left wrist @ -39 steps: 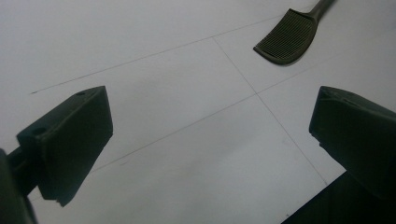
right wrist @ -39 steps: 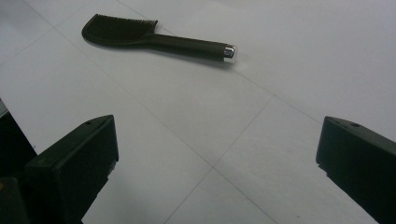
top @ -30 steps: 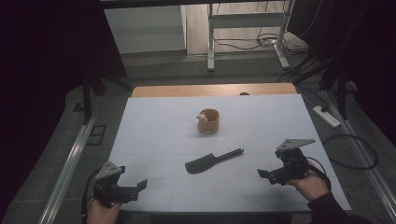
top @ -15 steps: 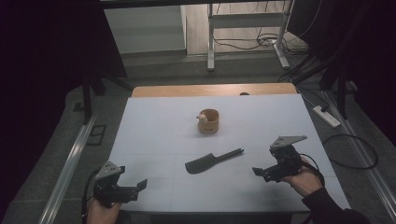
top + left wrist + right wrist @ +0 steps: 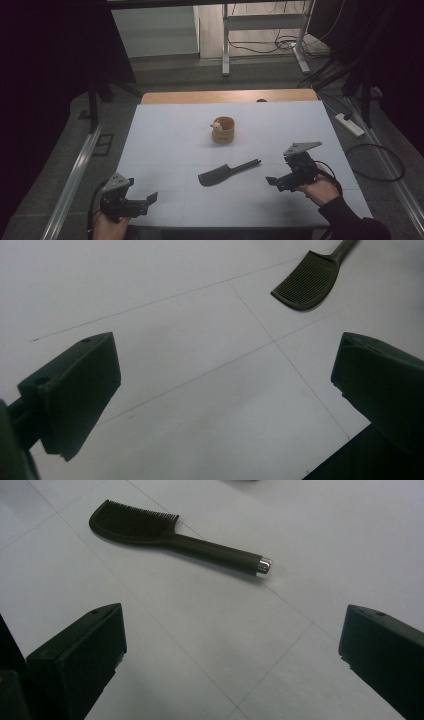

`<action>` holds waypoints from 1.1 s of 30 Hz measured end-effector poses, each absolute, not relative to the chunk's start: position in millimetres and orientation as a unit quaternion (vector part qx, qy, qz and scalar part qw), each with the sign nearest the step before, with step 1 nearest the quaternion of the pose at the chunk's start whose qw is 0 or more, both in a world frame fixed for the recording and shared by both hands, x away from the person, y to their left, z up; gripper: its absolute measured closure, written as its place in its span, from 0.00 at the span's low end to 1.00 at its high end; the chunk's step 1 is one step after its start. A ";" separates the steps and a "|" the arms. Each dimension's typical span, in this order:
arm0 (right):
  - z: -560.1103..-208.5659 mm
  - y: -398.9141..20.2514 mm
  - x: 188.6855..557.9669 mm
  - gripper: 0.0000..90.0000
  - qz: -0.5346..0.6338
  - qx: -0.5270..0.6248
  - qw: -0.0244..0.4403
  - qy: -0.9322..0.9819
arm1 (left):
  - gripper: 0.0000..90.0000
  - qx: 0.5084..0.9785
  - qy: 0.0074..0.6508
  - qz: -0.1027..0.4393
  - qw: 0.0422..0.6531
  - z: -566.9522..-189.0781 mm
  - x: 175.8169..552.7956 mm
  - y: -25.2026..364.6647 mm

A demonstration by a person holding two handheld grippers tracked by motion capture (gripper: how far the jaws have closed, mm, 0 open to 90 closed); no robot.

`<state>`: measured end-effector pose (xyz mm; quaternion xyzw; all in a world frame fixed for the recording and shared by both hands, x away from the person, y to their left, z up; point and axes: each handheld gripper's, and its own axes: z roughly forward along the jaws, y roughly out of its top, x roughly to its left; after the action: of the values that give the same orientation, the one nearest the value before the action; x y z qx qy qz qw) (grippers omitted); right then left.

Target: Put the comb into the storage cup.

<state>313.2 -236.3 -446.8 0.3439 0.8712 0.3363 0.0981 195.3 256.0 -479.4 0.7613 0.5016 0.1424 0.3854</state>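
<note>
A black hairbrush (image 5: 226, 172) lies flat on the white table (image 5: 165, 145), head toward the left, handle pointing right and away. A small round wooden holder (image 5: 223, 130) with a pale figure on its rim stands behind it. My right gripper (image 5: 276, 182) hovers just right of the brush handle, jaws wide open and empty; its own view shows the hairbrush (image 5: 170, 532) ahead with its silver-tipped handle. At the table's front left corner my left gripper (image 5: 148, 201) is open and empty, and its view catches the brush head (image 5: 306, 286) far off.
The table's far edge shows a bare wooden strip (image 5: 230, 96). A metal rail (image 5: 75, 175) runs along the left side. Cables and a power strip (image 5: 350, 125) lie on the floor at the right. A white frame stand (image 5: 226, 40) is beyond the table.
My right gripper has moved left and a little toward the brush handle. The left gripper, the brush and the wooden holder have stayed put.
</note>
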 end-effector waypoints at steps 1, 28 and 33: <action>-446.9 -235.5 313.8 0.00 0.335 0.344 0.098 0.872 | 0.00 0.761 0.502 0.142 0.385 -479.4 195.3 256.0; -451.7 -206.8 330.3 0.00 0.310 0.326 0.100 0.888 | 0.00 0.760 0.503 0.141 0.386 -479.5 195.4 256.1; -452.6 -200.5 334.6 0.00 0.303 0.322 0.102 0.891 | 0.00 0.760 0.503 0.141 0.386 -479.5 195.5 256.2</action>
<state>334.6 -200.5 -452.6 0.3220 0.8912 0.3027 0.1019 195.5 256.2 -479.5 0.7603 0.5027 0.1409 0.3864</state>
